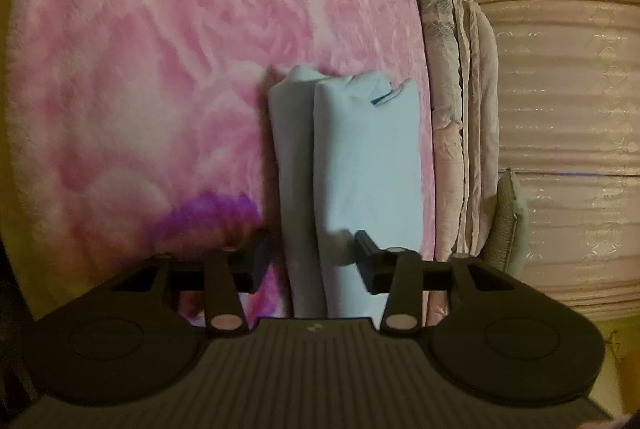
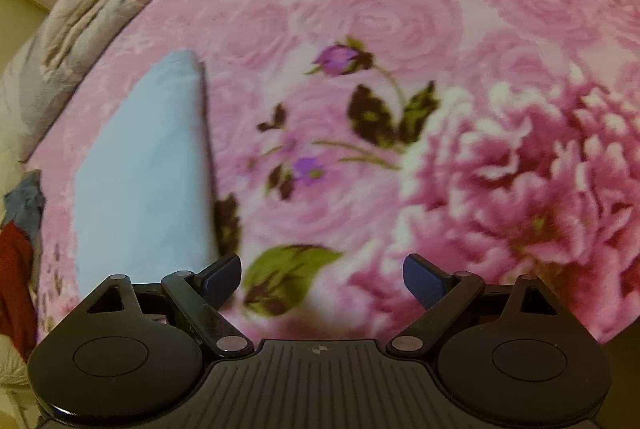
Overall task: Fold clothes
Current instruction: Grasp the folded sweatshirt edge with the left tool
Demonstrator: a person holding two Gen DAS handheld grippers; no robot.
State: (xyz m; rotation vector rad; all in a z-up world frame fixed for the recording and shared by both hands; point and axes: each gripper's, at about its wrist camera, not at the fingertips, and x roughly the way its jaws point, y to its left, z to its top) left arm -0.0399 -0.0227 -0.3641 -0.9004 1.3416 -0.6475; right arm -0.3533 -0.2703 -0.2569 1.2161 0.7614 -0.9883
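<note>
My left gripper jaws stand partly apart astride the near end of the folded pale-blue cloth garment, whose near end my housing hides; whether the pads press it I cannot tell. It lies on the pink rose-printed blanket. My right gripper jaws are wide and empty.

No text, label, brand name or number can be read in either view; the only sign is a small round crosshair mark on the ribbed body of the right gripper, and a faint, blurred mark at the same spot on the left gripper
</note>
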